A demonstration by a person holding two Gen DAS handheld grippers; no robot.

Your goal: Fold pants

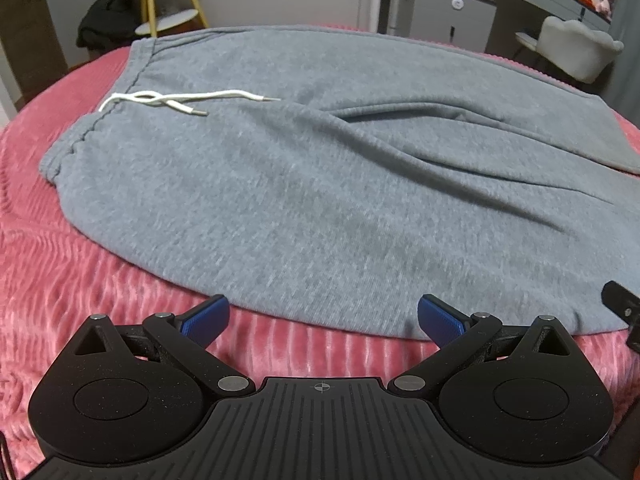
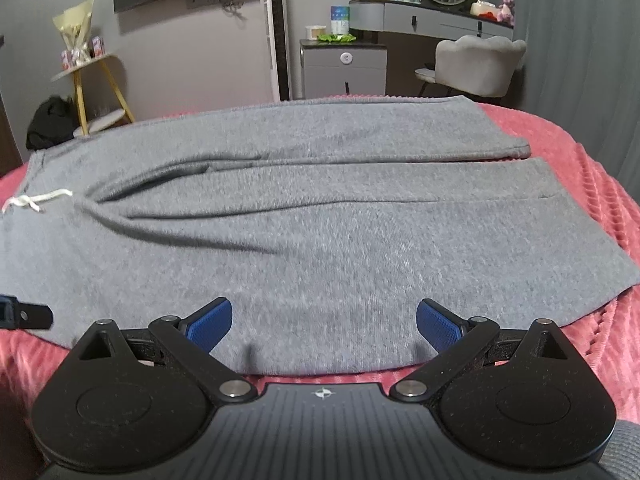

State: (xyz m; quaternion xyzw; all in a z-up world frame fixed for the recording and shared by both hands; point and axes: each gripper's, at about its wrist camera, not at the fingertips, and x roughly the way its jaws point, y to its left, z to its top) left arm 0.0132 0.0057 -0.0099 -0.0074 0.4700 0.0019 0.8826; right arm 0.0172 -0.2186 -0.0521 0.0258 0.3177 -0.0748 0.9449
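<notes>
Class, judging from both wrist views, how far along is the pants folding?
Done: the pants lie spread flat on the pink blanket, legs side by side, unfolded. In hand: nothing; the left gripper and right gripper are open at the near edge. Left: every fold.

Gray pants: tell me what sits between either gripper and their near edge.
Nothing visible does. The left gripper and right gripper are both open at the near edge of the gray pants, with only pink blanket beneath.
</notes>
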